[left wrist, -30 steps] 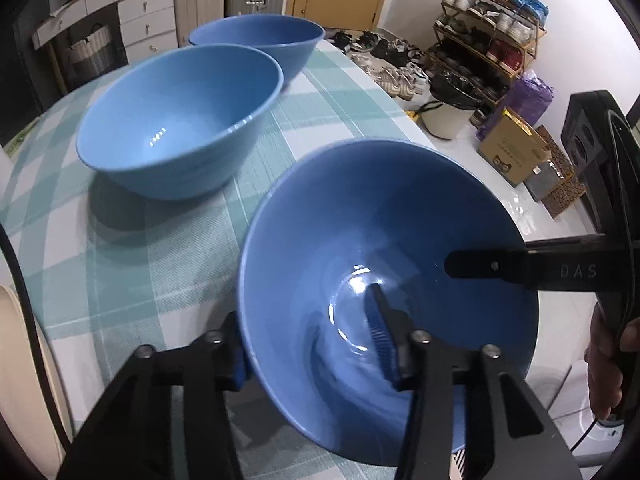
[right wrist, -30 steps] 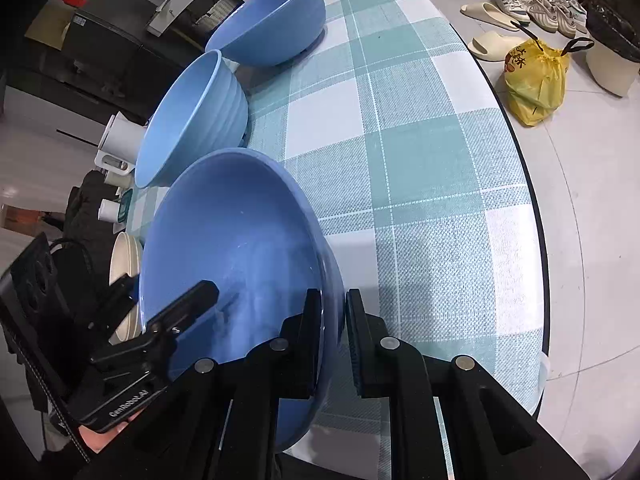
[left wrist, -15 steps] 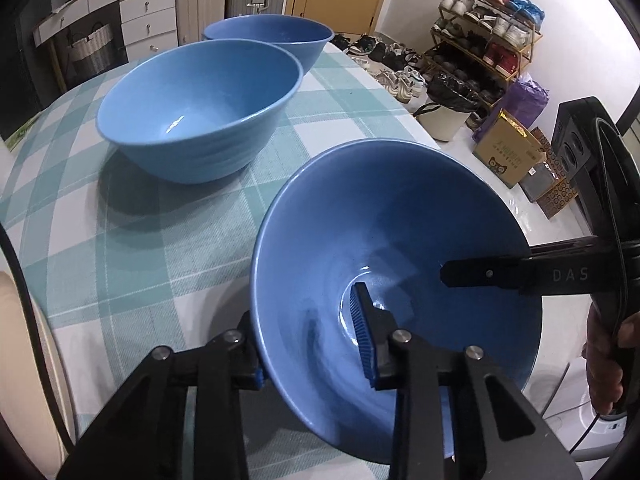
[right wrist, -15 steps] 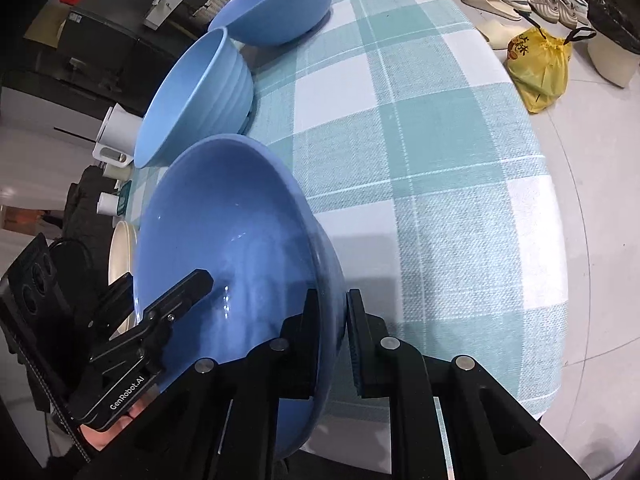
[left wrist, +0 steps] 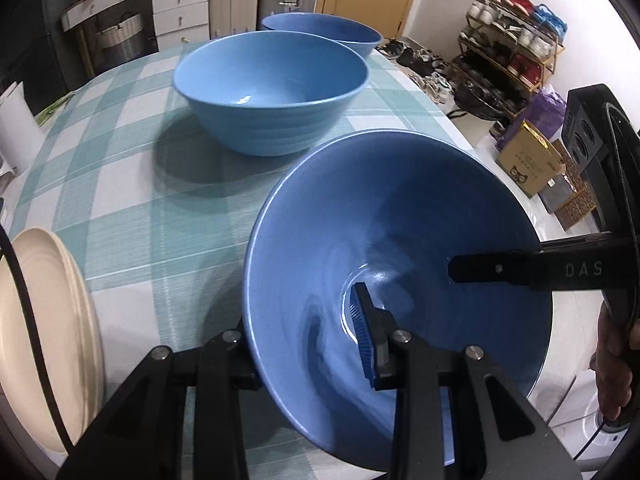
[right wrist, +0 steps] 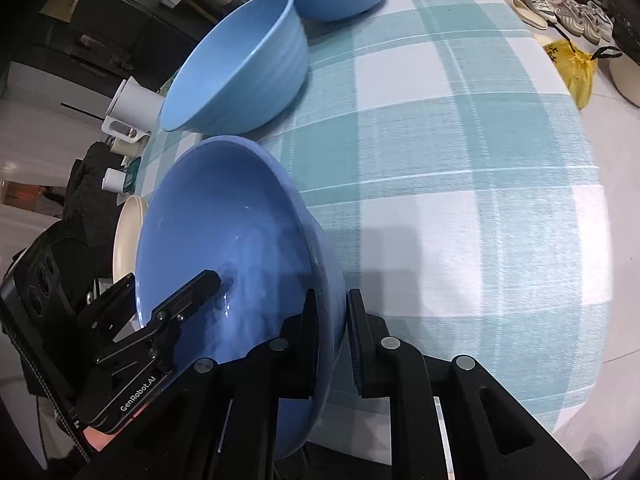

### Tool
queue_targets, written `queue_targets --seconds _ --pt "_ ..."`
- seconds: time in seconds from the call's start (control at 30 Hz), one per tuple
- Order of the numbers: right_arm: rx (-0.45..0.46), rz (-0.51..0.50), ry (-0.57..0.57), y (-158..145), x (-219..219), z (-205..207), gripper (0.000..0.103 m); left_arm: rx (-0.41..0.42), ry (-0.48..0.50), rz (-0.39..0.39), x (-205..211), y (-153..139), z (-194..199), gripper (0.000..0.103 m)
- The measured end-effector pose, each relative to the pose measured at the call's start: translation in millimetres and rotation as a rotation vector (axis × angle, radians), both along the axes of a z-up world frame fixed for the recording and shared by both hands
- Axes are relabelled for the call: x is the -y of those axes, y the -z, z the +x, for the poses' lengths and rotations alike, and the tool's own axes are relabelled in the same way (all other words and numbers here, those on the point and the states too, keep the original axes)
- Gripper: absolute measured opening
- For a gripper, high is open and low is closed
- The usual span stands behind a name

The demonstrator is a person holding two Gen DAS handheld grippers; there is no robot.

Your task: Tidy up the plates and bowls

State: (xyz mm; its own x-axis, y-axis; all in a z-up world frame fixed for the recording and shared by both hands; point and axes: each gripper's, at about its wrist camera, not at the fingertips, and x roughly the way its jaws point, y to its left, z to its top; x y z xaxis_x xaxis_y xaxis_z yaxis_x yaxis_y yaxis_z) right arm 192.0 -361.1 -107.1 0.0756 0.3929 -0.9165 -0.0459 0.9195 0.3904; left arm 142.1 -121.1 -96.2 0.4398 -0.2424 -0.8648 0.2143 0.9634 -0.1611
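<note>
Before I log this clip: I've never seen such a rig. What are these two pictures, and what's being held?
No robot here: a person holds a handheld two-finger gripper in each hand, each with a fisheye camera looking along its fingers. One picture is from the left gripper, the other from the right gripper. Both grip the rim of the same blue bowl from opposite sides, jaws closed on its wall. On the checked tablecloth sit a second blue bowl and a third bowl behind it. A cream plate shows at the left.
</note>
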Motion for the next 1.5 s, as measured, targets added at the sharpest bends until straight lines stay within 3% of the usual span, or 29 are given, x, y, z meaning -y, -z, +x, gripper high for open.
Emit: queue_targets --seconds 0.23,0.3,0.37,0.6,0.7,0.77,0.9,0.97,1.03,1.1,1.27,1.33,1.5 --pt "0.075 -0.015 0.042 -9 1 5 0.013 0.014 -0.061 0.02 -15 0 1 0.035" --pt "0.098 -0.042 0.06 -17 7 6 0.014 0.029 -0.084 0.038 -19 -4 1 0.041" --pt "0.155 -0.029 0.094 -31 15 5 0.018 0.05 -0.109 0.049 -24 -9 1 0.052" --pt "0.34 -0.082 0.124 -74 18 -9 0.023 0.11 -0.167 0.035 -43 -22 -4 0.056" --pt "0.406 -0.08 0.14 -92 25 -21 0.035 0.132 -0.174 0.042 -46 -29 -9 0.058" --pt "0.46 -0.081 0.16 -106 30 -32 0.053 0.161 -0.18 0.035 -48 -36 -16 0.058" --pt "0.558 -0.076 0.18 -130 25 -57 0.056 0.252 -0.16 0.024 -48 -55 -32 0.06" --pt "0.616 -0.08 0.177 -142 19 -74 0.069 0.3 -0.141 0.016 -45 -64 -41 0.08" --pt "0.696 -0.099 0.176 -154 12 -95 0.078 0.384 -0.127 0.014 -42 -77 -55 0.089" --pt "0.777 -0.14 0.172 -166 2 -116 0.088 0.445 -0.12 0.021 -40 -87 -66 0.09" --pt "0.936 -0.181 0.169 -183 -19 -162 0.102 0.52 -0.106 0.021 -37 -102 -88 0.096" --pt "1.003 -0.197 0.161 -187 -29 -182 0.102 0.542 -0.098 0.003 -37 -104 -98 0.102" --pt "1.052 -0.17 0.158 -190 -41 -215 0.102 0.59 -0.102 0.007 -34 -108 -121 0.102"
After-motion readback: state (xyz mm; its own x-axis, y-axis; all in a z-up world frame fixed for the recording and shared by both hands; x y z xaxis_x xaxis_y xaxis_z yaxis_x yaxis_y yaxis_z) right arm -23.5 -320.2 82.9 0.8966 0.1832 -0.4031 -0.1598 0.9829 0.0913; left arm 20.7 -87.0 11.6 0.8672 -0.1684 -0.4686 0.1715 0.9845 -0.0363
